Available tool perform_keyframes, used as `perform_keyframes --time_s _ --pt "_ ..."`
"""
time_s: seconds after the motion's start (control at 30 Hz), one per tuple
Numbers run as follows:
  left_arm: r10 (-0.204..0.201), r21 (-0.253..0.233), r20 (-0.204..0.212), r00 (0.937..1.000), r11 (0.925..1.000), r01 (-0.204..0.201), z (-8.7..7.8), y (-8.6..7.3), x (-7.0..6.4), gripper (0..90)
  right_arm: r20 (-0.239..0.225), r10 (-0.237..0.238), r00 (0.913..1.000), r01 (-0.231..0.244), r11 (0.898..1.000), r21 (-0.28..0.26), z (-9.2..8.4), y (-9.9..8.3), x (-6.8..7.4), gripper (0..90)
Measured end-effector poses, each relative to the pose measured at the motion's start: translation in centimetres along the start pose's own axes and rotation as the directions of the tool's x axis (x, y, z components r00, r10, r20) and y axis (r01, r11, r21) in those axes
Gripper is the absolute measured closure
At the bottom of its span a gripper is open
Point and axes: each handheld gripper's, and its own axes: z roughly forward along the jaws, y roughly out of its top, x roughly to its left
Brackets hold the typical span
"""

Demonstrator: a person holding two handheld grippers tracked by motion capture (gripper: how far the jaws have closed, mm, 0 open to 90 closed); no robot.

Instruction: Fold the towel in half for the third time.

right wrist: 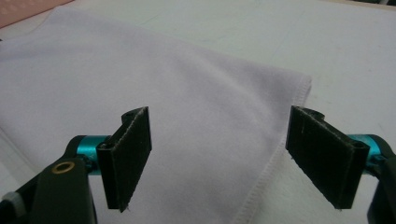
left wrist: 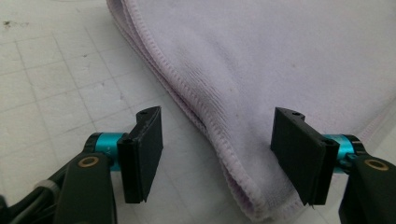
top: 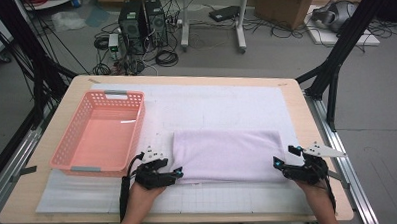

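Observation:
A folded pale lilac towel point(top: 228, 153) lies flat on the white gridded mat point(top: 221, 101) near the table's front. At the towel's front left corner my left gripper point(top: 177, 172) stands open. In the left gripper view that layered corner point(left wrist: 243, 186) sits between the jaws of the left gripper point(left wrist: 217, 154), and the left pad is clear of the cloth. My right gripper point(top: 278, 163) is open at the towel's front right corner. In the right gripper view the hemmed edge of the towel point(right wrist: 163, 93) runs between the wide jaws of the right gripper point(right wrist: 219, 158), untouched by them.
An empty pink plastic basket point(top: 67, 141) stands on the left part of the mat, just beyond the left gripper. The wooden table's edge point(top: 306, 113) runs close to the right hand. Computers, cables and a box lie on the floor behind the table.

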Motion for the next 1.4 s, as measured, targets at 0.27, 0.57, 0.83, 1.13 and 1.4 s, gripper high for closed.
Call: perform_keyframes --time_s 0.27,0.57,0.83,1.13,1.4 --pt "0.047 0.019 -0.017 0.9987 0.9987 -0.047 0.1 -0.2 -1.5 57.2 -0.050 -0.020 0.9985 0.020 1.000 -0.005 2.0 1.5 1.5 21.5" --pt "-0.057 0.011 0.042 0.9975 0.9983 0.056 0.1 -0.4 -1.1 78.0 -0.146 -0.089 0.9853 0.091 0.996 0.007 5.6 4.6 4.5 21.3" --pt "-0.078 0.005 0.052 0.9956 0.9970 0.078 0.1 -0.5 -1.0 79.0 -0.267 -0.113 0.9572 0.134 0.989 0.063 10.8 8.0 7.1 21.2" --pt "-0.093 0.004 0.069 0.9933 0.9957 0.093 0.0 -0.5 -0.7 78.9 -0.344 -0.162 0.9250 0.218 0.967 0.130 16.6 11.2 10.3 30.0" --pt "-0.103 0.003 0.079 0.9915 0.9947 0.103 0.0 -0.6 -0.6 78.8 -0.393 -0.202 0.8970 0.295 0.935 0.194 20.9 12.9 13.0 33.2"
